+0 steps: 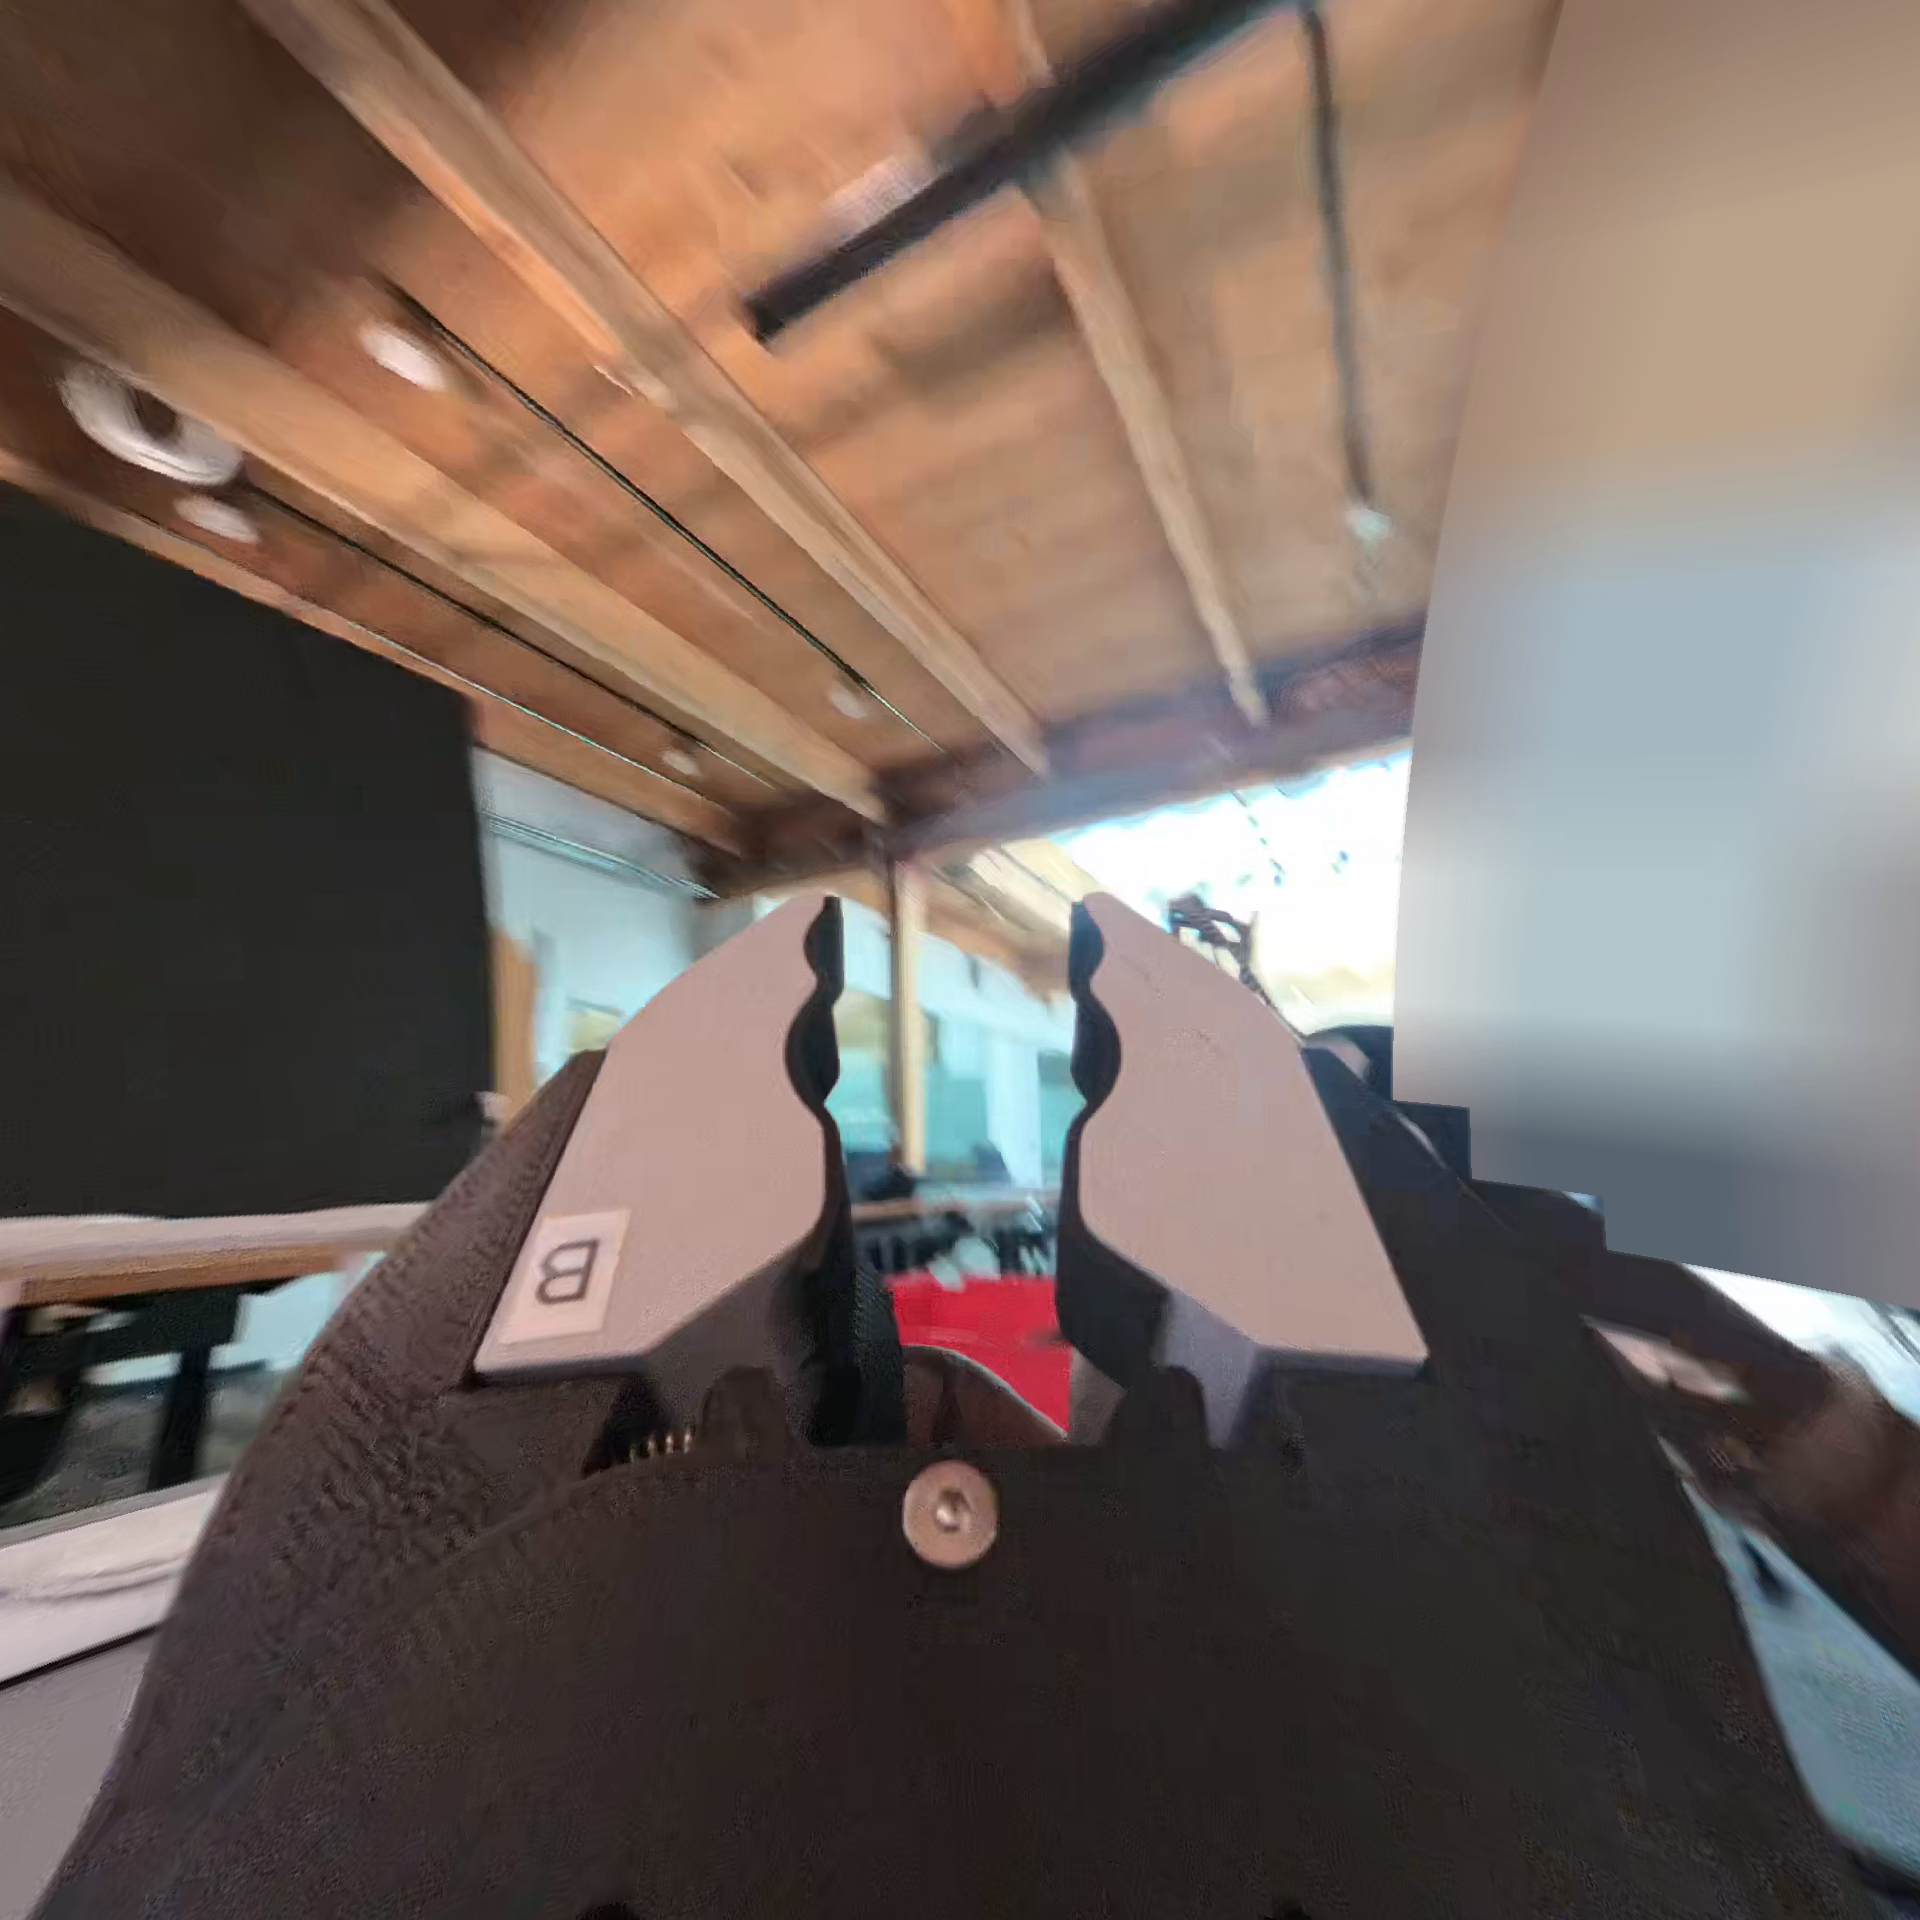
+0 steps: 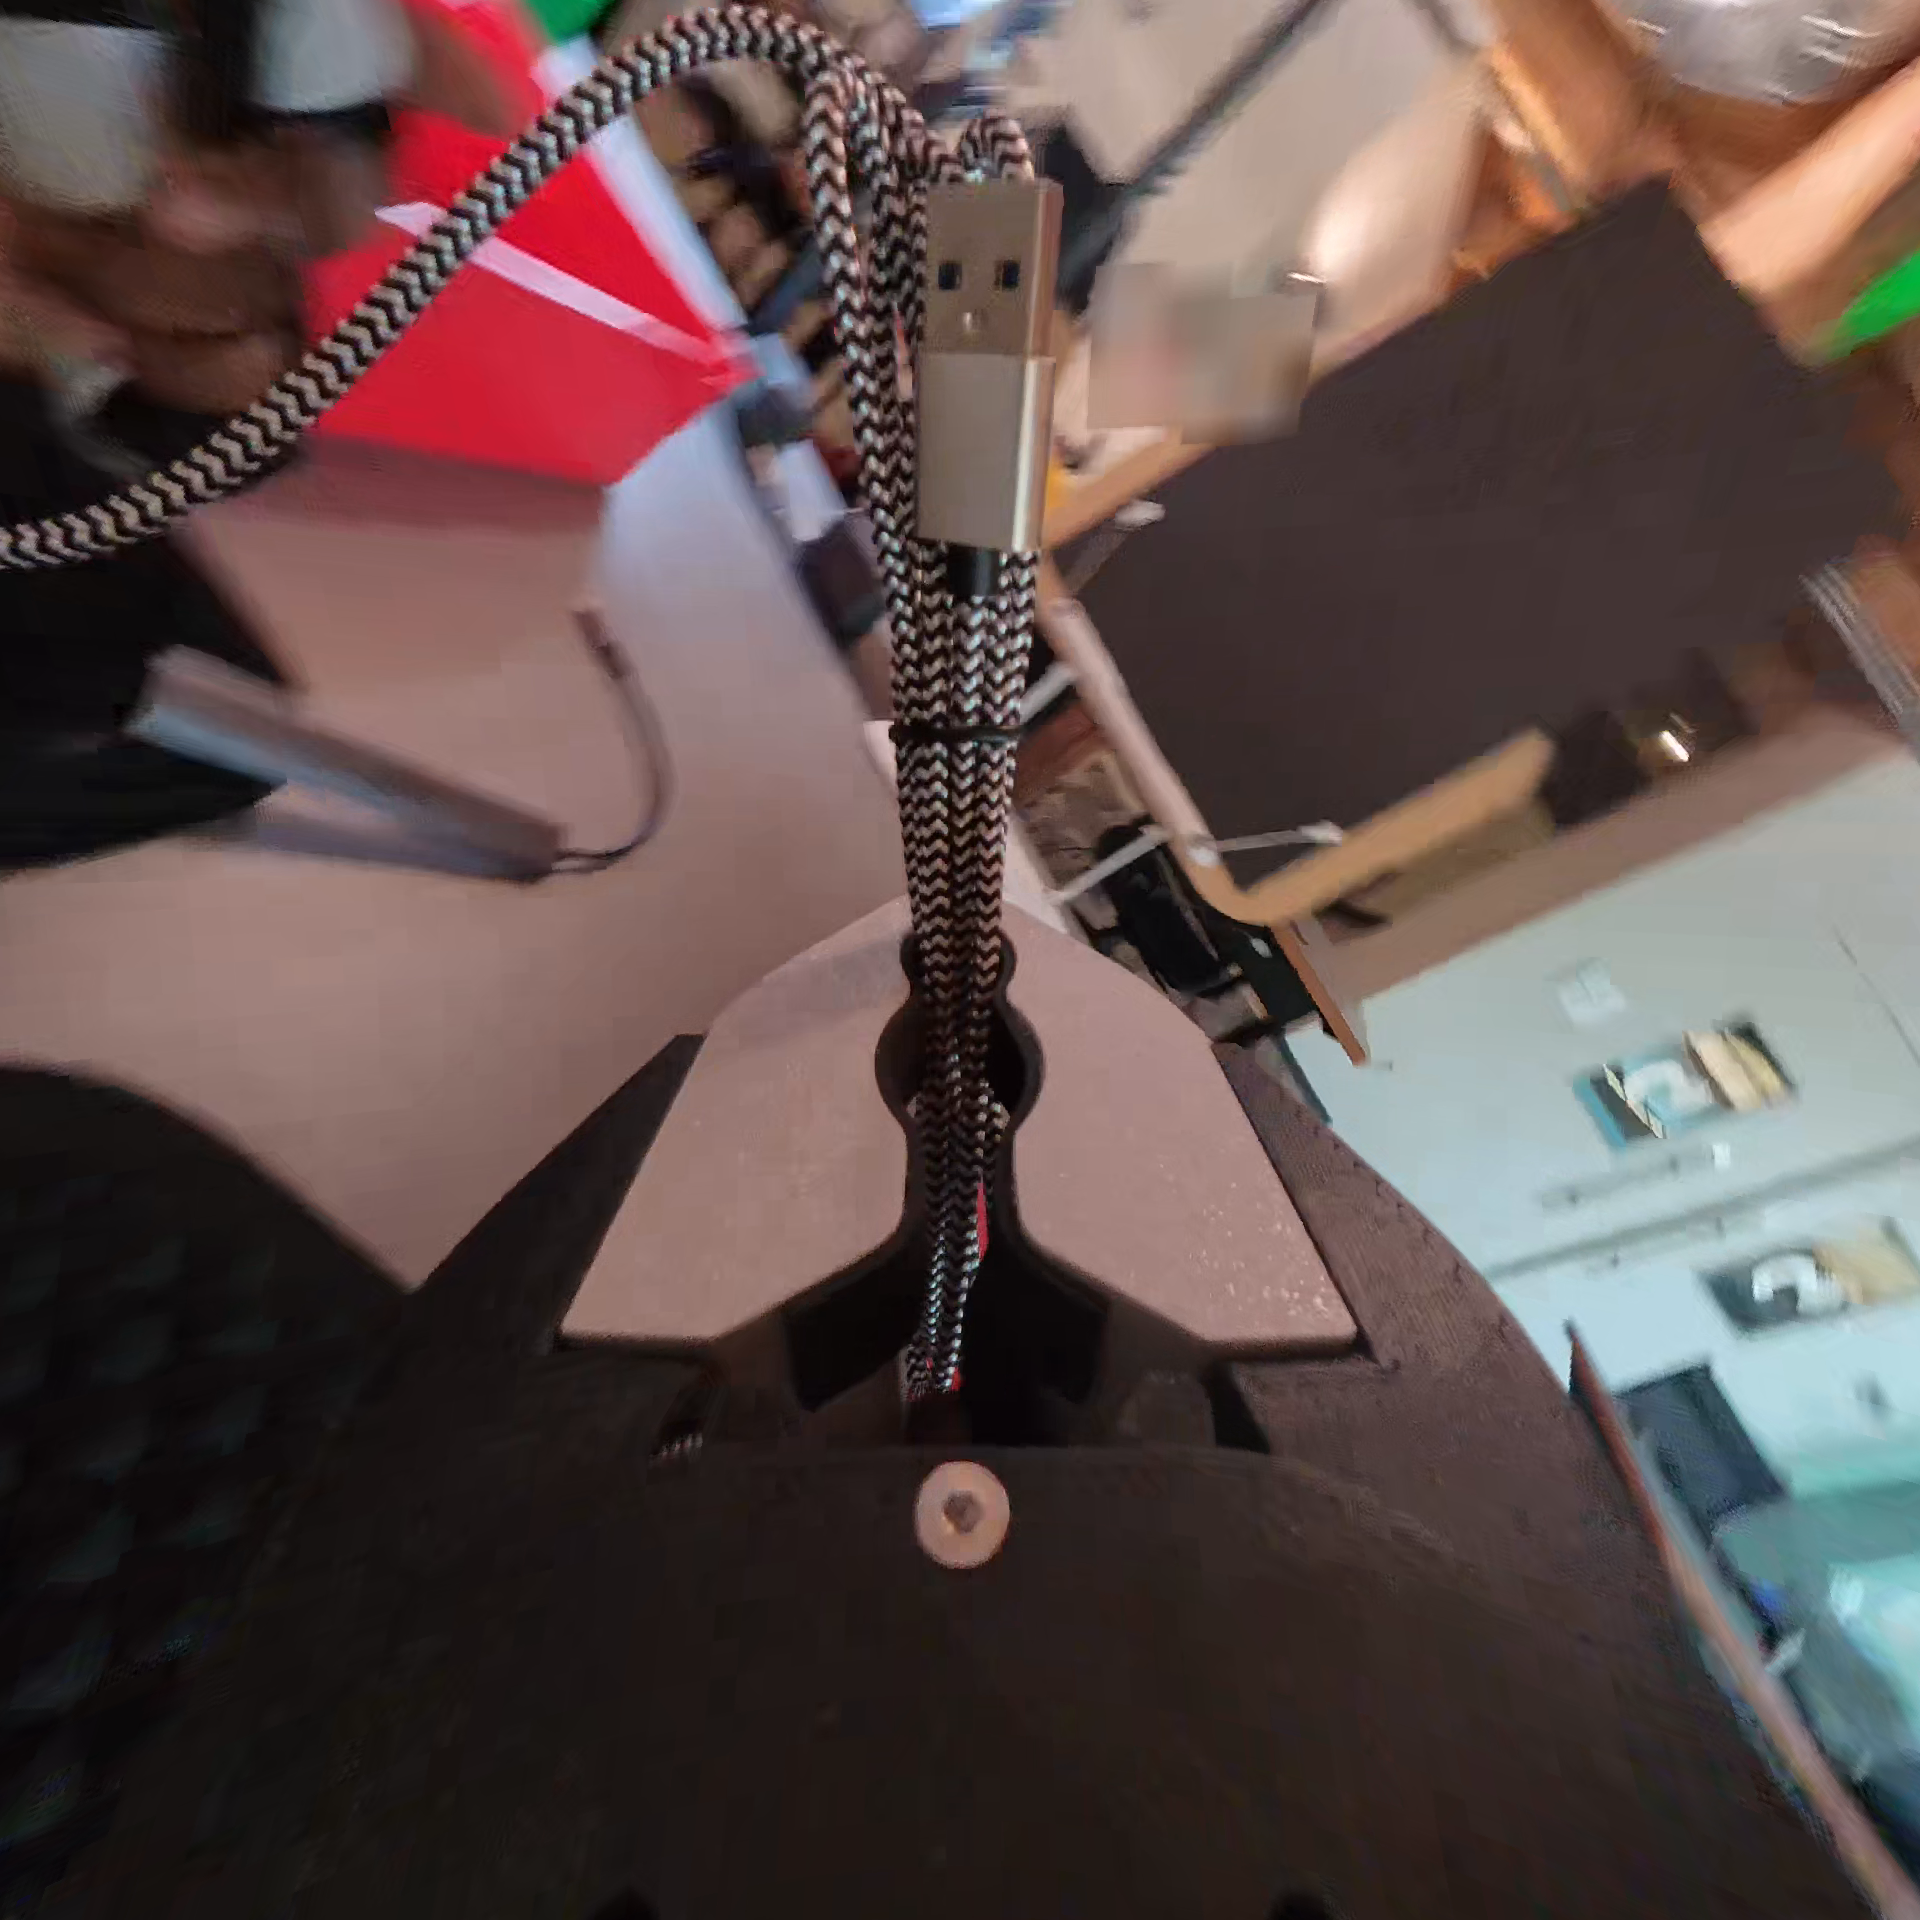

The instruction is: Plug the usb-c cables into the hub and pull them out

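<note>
My right gripper [image 2: 958, 940] is shut on a bundled black-and-white braided cable [image 2: 951, 831], tied with a thin black band. The bundle sticks out past the fingertips, and a silver metal plug [image 2: 987, 374] stands at its far end. A loose strand of the same cable [image 2: 343, 332] arcs off to the left. A silver hub [image 2: 343, 774] with a short dark lead lies on the pale table [image 2: 312, 987] to the left, apart from the cable. My left gripper [image 1: 954, 914] is open and empty, tilted up toward a wooden ceiling. No cable or hub shows in the left wrist view.
A red box [image 2: 499, 343] stands on the table beyond the hub and shows between the left fingers [image 1: 977, 1330]. A dark screen [image 1: 229, 852] fills the left of the left wrist view. A wooden-edged black panel [image 2: 1455, 623] is at the right. Both views are motion-blurred.
</note>
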Available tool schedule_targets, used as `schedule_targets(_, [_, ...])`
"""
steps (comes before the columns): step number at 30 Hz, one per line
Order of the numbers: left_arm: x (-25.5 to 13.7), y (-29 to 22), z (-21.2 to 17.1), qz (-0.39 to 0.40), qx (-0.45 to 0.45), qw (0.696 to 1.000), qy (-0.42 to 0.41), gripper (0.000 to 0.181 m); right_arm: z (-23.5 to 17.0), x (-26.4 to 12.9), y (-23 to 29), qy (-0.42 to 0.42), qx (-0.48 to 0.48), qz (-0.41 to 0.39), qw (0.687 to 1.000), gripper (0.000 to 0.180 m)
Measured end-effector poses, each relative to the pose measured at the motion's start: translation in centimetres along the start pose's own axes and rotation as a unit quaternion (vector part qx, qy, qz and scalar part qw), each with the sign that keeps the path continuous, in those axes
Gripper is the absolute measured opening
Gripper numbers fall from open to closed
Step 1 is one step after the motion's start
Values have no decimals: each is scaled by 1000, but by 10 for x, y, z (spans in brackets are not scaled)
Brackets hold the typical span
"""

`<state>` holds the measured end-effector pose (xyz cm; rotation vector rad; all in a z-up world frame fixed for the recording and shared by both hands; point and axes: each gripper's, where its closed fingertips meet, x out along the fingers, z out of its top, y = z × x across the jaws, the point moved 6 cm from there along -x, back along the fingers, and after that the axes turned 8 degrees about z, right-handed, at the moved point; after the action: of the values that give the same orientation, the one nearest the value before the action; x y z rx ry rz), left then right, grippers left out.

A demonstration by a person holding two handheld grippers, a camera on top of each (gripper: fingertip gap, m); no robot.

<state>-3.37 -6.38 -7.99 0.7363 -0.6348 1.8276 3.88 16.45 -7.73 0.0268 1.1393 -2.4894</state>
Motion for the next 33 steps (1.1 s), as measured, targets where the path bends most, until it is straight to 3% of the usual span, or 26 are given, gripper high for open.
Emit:
schedule_targets(2, [-5,17,8,60,-21,997,-36,46,-13,-18,-39,-17,89,-101,991,6])
schedule_targets(6, [-5,22,5,91,-22,995,-32,58,-60,-51,-89,14,210,-250,945,6])
schedule_targets(12, [2,15,-12,103,75,991,34,59,-127,-73,-111,222,125,-350,901,7])
schedule_targets(15, [3,14,-16,102,98,989,50,59,-137,-80,-116,269,60,-383,882,8])
schedule_targets(20, [4,16,-21,102,80,989,72,59,-151,-60,-100,340,-67,-298,889,11])
schedule_targets(25, [5,14,-24,86,63,991,82,59,-166,-35,-66,383,-171,-144,896,14])
schedule_targets(30, [5,11,-30,73,80,988,108,59,-161,-16,-40,304,-26,-19,952,38])
schedule_targets(33, [6,10,-36,73,105,983,133,59,-150,-20,-42,229,93,23,969,63])
